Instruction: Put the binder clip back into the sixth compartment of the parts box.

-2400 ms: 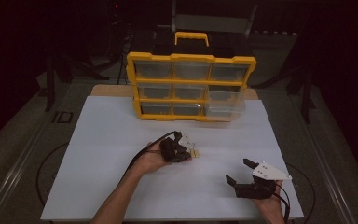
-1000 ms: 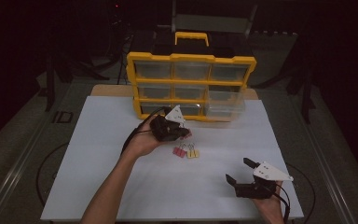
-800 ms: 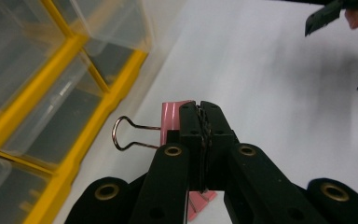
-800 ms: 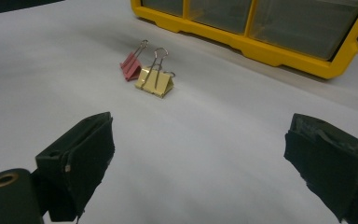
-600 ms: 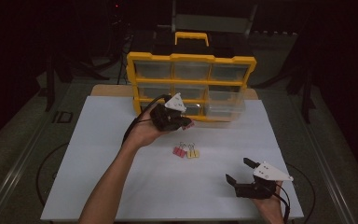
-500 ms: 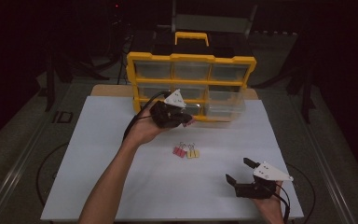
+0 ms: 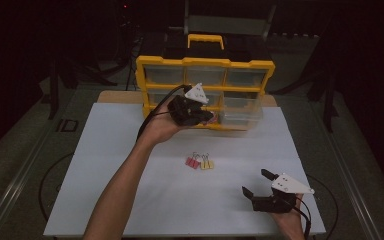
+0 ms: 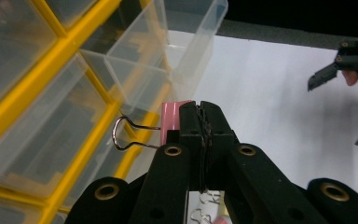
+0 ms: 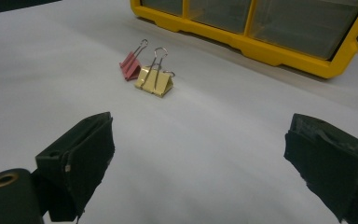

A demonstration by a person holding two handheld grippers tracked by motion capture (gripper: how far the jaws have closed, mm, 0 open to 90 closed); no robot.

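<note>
My left gripper [image 7: 206, 116] is shut on a pink binder clip [image 8: 171, 119], whose wire handle sticks out to the side. It is raised in front of the yellow drawer organizer [image 7: 205, 62], beside a clear drawer [image 7: 240, 116] that is pulled out at the lower right. The left gripper view has that open drawer [image 8: 177, 56] just beyond the jaws. A red clip [image 7: 192, 162] and a yellow clip [image 7: 207, 164] lie side by side on the white sheet at mid-table. My right gripper [image 7: 255, 182] rests open near the front right edge, facing the two clips [image 9: 156, 80].
The organizer's other clear drawers are pushed in. A white sheet [image 7: 105, 190] covers the table, with bare sheet to the left and front. Dark floor and cables surround the table.
The left gripper has risen from the clips at mid-table and moved back toward the organizer, carrying the pink clip. The right gripper has stayed in place.
</note>
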